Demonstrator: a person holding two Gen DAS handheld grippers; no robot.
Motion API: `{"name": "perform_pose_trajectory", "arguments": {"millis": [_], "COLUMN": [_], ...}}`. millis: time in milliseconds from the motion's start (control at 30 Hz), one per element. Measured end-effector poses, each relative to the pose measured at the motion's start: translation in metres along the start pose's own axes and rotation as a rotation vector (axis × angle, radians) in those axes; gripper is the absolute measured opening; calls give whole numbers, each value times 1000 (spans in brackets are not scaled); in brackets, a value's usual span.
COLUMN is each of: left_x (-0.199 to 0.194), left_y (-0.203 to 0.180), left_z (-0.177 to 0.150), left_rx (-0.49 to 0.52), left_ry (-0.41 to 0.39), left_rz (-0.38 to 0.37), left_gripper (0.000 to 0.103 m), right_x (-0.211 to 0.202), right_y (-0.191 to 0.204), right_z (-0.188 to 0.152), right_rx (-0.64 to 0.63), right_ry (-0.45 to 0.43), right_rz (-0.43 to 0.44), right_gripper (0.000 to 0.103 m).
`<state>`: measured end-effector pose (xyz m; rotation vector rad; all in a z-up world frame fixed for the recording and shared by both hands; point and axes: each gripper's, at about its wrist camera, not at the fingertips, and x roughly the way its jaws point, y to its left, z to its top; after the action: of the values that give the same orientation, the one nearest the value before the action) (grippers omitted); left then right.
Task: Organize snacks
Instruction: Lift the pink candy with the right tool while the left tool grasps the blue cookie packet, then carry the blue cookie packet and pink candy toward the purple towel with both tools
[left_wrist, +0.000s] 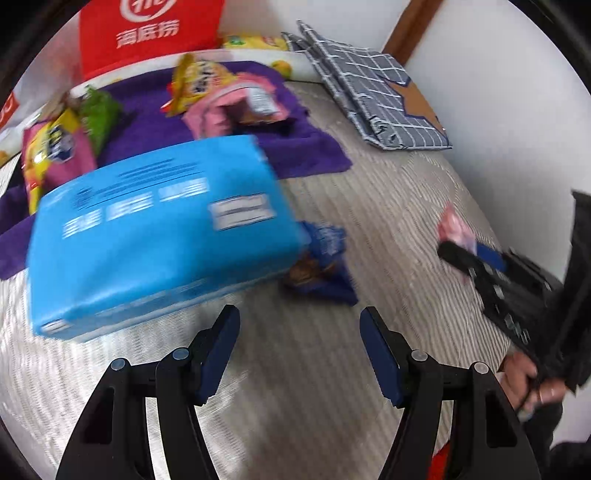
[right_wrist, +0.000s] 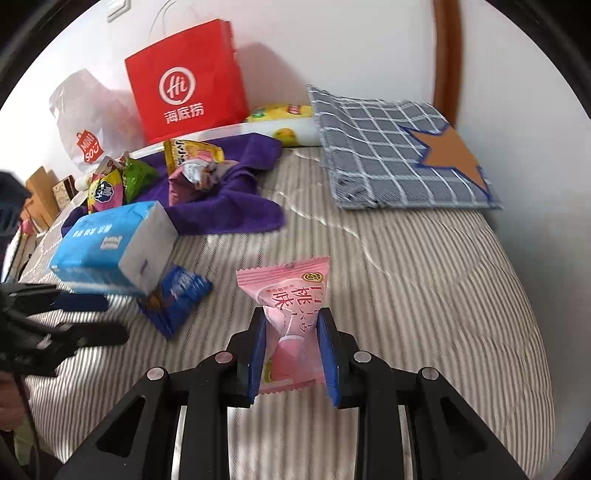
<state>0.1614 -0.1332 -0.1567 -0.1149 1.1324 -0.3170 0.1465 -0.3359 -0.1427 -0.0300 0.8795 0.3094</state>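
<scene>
My right gripper (right_wrist: 291, 317) is shut on a pink peach-flavour snack packet (right_wrist: 291, 306) and holds it above the striped bed cover; it also shows in the left wrist view (left_wrist: 452, 229). My left gripper (left_wrist: 299, 317) is open and empty, just in front of a blue tissue pack (left_wrist: 159, 229) and a dark blue snack packet (left_wrist: 321, 262). In the right wrist view the left gripper (right_wrist: 110, 317) sits at the left edge beside the tissue pack (right_wrist: 110, 243) and the blue snack (right_wrist: 177, 295). Several more snack packets (right_wrist: 122, 181) lie on a purple towel (right_wrist: 229, 206).
A red paper bag (right_wrist: 188, 81) and a white plastic bag (right_wrist: 85, 110) stand against the wall. A folded grey checked fabric bag with an orange star (right_wrist: 399, 155) lies at the back right. A yellow packet (right_wrist: 280, 110) lies by the wall. The bed edge curves down on the right.
</scene>
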Motion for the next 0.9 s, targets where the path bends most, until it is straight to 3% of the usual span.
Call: {"name": "perform_pose_trajectory", "arguments": {"millis": [233, 400, 433, 467, 500, 667, 900], "left_x": [34, 41, 42, 42, 41, 29, -6], "left_y": [-31, -40, -42, -44, -45, -32, -13], "left_z": [12, 17, 16, 16, 15, 7, -29], "left_rx": [-36, -81, -76, -66, -56, -93, -77], "left_ry": [9, -34, -35, -39, -45, -20, 3], "left_rz": [108, 198, 218, 242, 264, 155, 67], "left_gripper": [67, 70, 68, 54, 50, 39, 35], "right_x": [-19, -26, -28, -29, -30, -35, -43], "right_y": [-16, -27, -28, -28, -27, -15, 12], "right_z": [-28, -44, -48, -50, -53, -60, -55], "right_rx": [39, 101, 117, 125, 130, 131, 105], "right_ry": [-2, 20, 24, 26, 29, 35, 13], "right_rz": [31, 38, 43, 44, 42, 42, 44], "right_gripper": [26, 26, 26, 26, 26, 26, 26]}}
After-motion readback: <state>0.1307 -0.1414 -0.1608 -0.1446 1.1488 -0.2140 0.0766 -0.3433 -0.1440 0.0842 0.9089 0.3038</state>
